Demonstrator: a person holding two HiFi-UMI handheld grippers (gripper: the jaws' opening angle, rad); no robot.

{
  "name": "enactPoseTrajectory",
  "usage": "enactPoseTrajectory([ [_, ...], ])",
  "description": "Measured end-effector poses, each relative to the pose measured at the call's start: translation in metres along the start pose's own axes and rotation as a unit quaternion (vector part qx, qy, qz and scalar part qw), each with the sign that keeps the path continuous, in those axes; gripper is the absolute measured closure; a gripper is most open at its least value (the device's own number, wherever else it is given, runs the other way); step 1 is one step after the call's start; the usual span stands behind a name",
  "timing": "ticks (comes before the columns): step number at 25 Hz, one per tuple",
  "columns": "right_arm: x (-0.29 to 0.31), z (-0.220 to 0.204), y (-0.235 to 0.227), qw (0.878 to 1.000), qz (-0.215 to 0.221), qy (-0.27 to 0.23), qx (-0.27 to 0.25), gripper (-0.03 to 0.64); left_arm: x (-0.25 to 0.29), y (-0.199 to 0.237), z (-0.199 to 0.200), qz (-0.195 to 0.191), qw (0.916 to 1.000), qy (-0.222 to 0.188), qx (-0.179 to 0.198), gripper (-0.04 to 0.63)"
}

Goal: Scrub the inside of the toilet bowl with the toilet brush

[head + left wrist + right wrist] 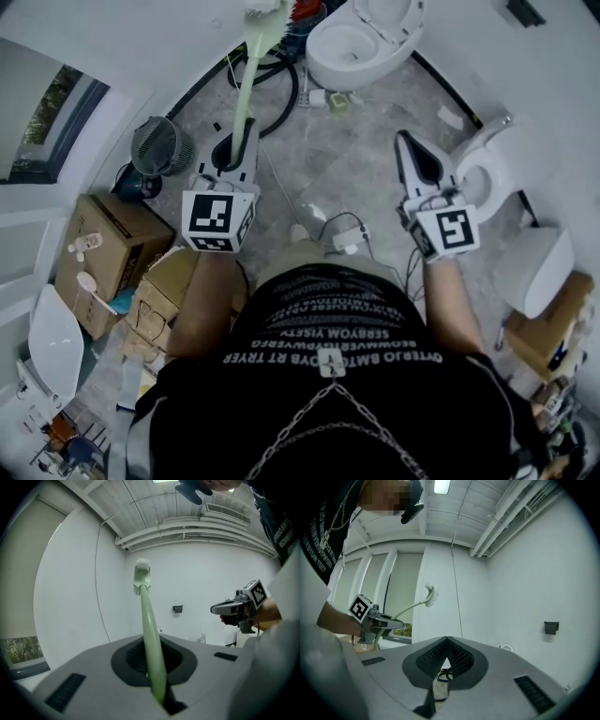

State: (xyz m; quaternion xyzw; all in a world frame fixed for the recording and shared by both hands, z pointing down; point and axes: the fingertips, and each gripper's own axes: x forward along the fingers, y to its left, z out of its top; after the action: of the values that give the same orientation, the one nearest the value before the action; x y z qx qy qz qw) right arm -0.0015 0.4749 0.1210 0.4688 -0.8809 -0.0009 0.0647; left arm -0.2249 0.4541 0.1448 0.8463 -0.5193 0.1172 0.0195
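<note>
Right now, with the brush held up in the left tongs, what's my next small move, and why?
Probably tip the toilet brush head-down toward the open toilet bowl ahead. The left tongs clamp its handle, but its bristles are raised in the air, clear of the bowl. The right tongs are shut and empty.

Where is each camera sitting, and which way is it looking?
Head view: on the person's head, facing steeply down at the floor and a toilet; shows the shirt, left gripper and right gripper.
Left gripper view: on the left gripper, looking up along its jaws, shut on the toilet brush, toward wall and ceiling; the right gripper shows.
Right gripper view: on the right gripper, looking up along its shut jaws at wall and ceiling; the shirt and left gripper show.
Shared: all three show the toilet brush.
</note>
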Motion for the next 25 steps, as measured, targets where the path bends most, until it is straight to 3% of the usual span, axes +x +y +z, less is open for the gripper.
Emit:
enactPoseTrajectory([
  [12, 0.035, 0.008, 0.02, 1.0, -0.01, 0.002, -0.013, 0.615, 0.001, 0.038, -0.016, -0.007, 0.9998, -0.003, -0.016, 0.594],
  [25, 0.032, 0.014, 0.007, 0.999, -0.035, -0.002, -0.007, 0.615, 0.009, 0.038, -0.014, -0.034, 0.9992, -0.005, -0.018, 0.594],
])
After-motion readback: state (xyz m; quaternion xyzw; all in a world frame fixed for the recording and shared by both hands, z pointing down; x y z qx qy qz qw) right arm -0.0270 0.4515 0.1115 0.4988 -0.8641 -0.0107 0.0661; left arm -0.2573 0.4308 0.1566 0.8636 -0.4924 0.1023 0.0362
